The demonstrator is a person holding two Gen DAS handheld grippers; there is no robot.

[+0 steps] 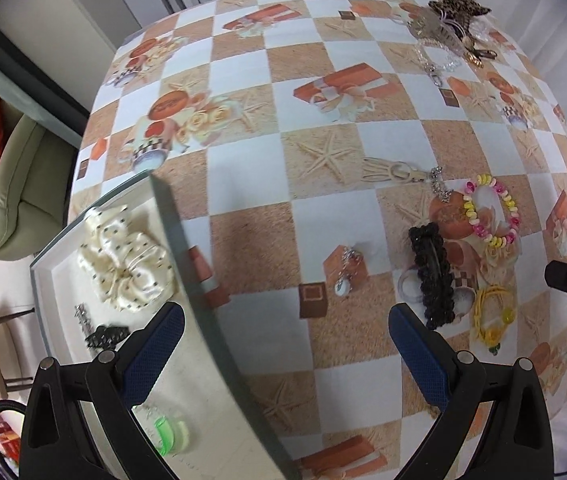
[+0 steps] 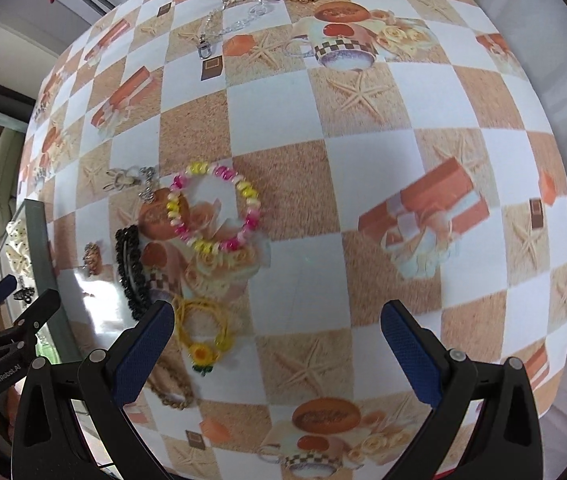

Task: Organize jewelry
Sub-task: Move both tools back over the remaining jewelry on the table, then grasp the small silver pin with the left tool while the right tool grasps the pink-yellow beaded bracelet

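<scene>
Hovering both grippers, left gripper point(image 1: 285, 330) and right gripper point(image 2: 277, 328), jaws wide open, empty. Tray point(image 1: 171, 216) near-left holds scrunchie point(image 1: 125, 262), clips. Bead bracelet point(image 2: 213, 208), black hair clip point(image 2: 133, 272), yellow band point(image 2: 203, 332) still on desk point(image 2: 363, 160); far pile untouched.

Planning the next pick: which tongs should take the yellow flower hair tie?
Right. The right tongs hang open just beside the yellow flower hair tie; the left tongs straddle the tray edge.

Both wrist views above table point(image 1: 323, 208)
</scene>
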